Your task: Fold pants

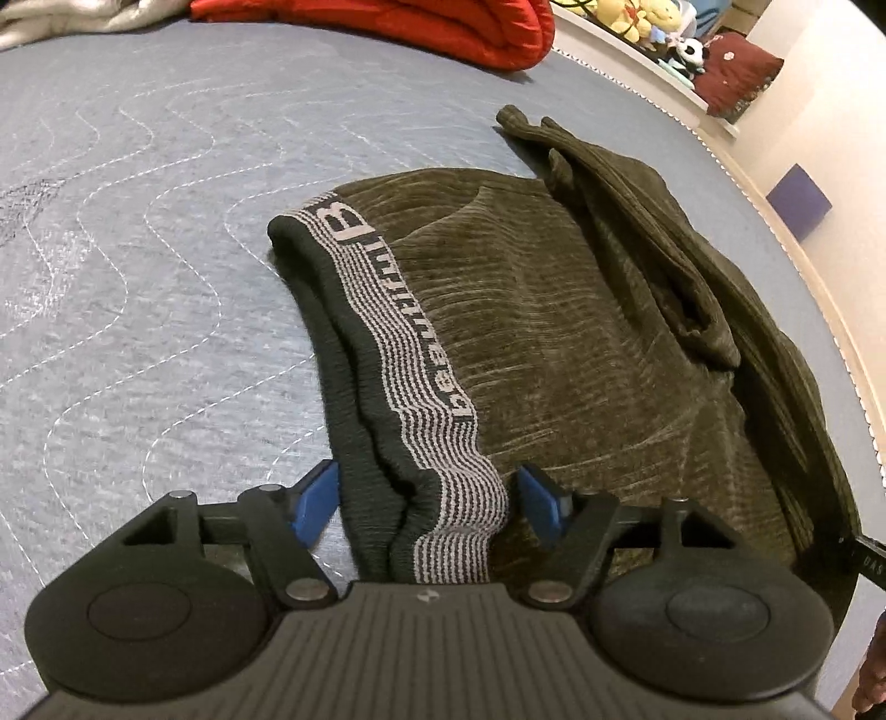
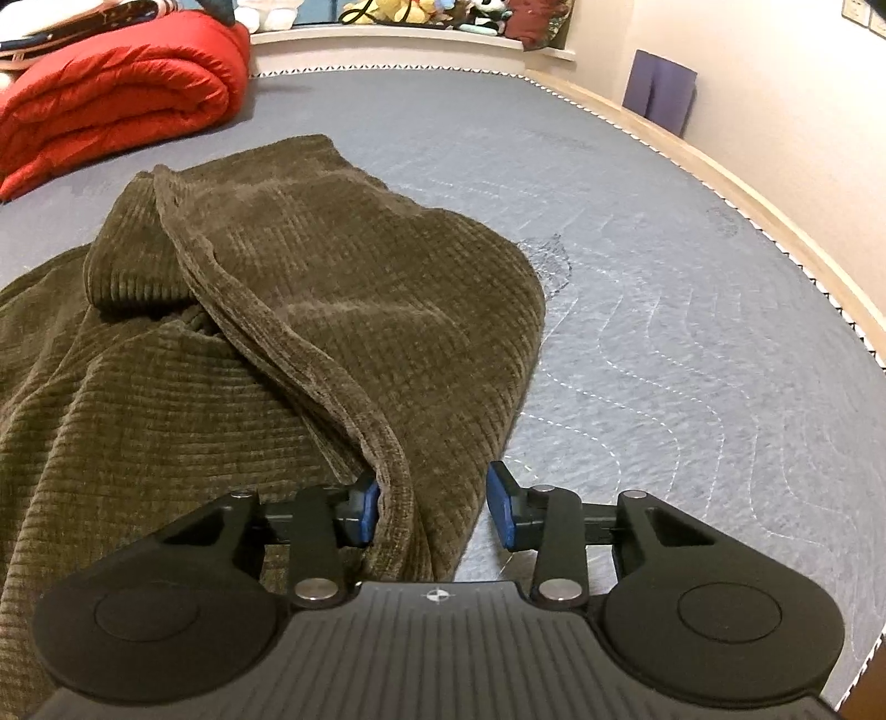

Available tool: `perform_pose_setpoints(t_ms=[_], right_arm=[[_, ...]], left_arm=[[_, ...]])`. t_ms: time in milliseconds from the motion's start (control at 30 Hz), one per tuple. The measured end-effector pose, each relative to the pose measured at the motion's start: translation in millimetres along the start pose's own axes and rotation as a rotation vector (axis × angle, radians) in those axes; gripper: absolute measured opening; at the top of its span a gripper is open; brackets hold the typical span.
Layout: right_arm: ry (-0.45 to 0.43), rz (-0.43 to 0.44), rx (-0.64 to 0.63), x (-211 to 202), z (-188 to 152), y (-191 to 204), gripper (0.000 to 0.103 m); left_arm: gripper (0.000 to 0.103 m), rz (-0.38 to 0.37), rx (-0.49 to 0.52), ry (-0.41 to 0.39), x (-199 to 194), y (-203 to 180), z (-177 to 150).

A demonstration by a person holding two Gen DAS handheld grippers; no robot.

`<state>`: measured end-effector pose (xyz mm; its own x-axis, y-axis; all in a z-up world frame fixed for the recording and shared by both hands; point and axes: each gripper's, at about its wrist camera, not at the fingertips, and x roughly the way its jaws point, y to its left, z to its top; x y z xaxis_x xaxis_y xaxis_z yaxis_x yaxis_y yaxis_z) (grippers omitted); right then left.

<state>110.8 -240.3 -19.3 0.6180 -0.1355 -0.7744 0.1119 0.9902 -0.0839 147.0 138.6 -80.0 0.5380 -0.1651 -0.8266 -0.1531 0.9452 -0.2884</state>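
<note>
Olive-brown ribbed pants (image 1: 554, 332) lie rumpled on a blue-grey quilted mattress (image 1: 138, 277). Their black waistband (image 1: 387, 332), with a grey striped band and lettering, runs from the middle of the left wrist view down toward the camera. My left gripper (image 1: 429, 498) straddles its near end, a blue pad close on each side, with no clear squeeze. In the right wrist view the pants (image 2: 249, 332) are piled at the left, and a folded hem ridge (image 2: 310, 365) runs down between the pads of my right gripper (image 2: 434, 509). The left pad touches cloth. A gap shows beside the right pad.
A folded red quilt (image 2: 111, 105) sits at the far end of the mattress. Plush toys (image 1: 642, 22) line a ledge behind it. The mattress's wooden edge (image 2: 747, 194) and a pale wall run along the right, with a purple box (image 2: 659, 88) against the wall.
</note>
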Motion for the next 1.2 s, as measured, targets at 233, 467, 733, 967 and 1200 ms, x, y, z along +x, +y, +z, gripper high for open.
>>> perform_pose_setpoints(t_ms=[233,467,733,967,1200], right_arm=[[0.000,0.002,-0.023,0,-2,2,0.040],[-0.022,0.042,-0.083,-8,-1,14,0.010],[-0.188,0.084,-0.306,-50,-8,49,0.008],[-0.286,0.166,-0.351,-86,-14,53,0.008],[-0.113,0.139,-0.214,-60,-14,29,0.009]], left_arm=[[0.070,0.022,0.040,-0.004,3,-5,0],[0.043,0.026,0.114,-0.060,-12,-6,-7],[0.006,-0.018,0.152,-0.149,-56,8,-19],[0.000,-0.064,0.105,-0.189,-87,33,-23],[0.037,-0.200,0.007,-0.062,-59,59,-25]])
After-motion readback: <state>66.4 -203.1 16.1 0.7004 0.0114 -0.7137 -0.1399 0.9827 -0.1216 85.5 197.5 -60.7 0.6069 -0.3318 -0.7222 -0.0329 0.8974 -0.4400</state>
